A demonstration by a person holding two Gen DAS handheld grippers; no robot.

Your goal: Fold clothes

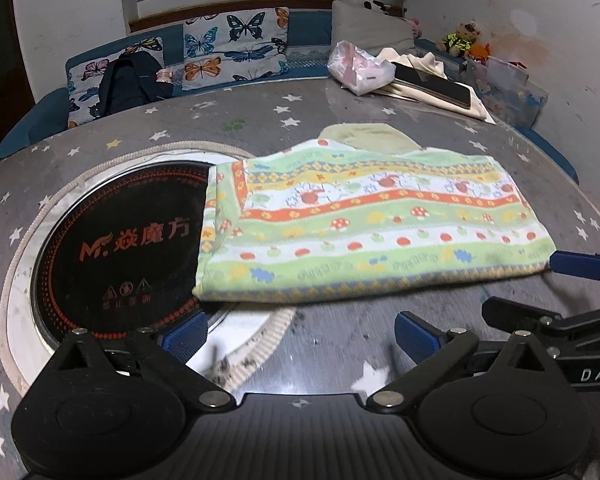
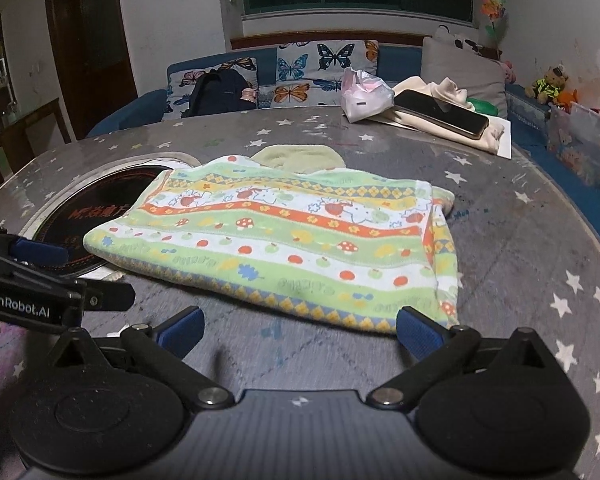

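The patterned garment (image 2: 284, 248) lies folded flat on the surface (image 2: 520, 240), its one end overlapping the round cooktop (image 1: 120, 240). Both the left tool (image 1: 300, 336) and right tool (image 2: 300, 330) gape empty, just short of its near hem. Next fold: pinch both near corners evenly.

left gripper (image 1: 296, 338) open, right gripper (image 2: 298, 330) open

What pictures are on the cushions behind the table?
Colourful butterflies on white cushions, clearest in the right wrist view.
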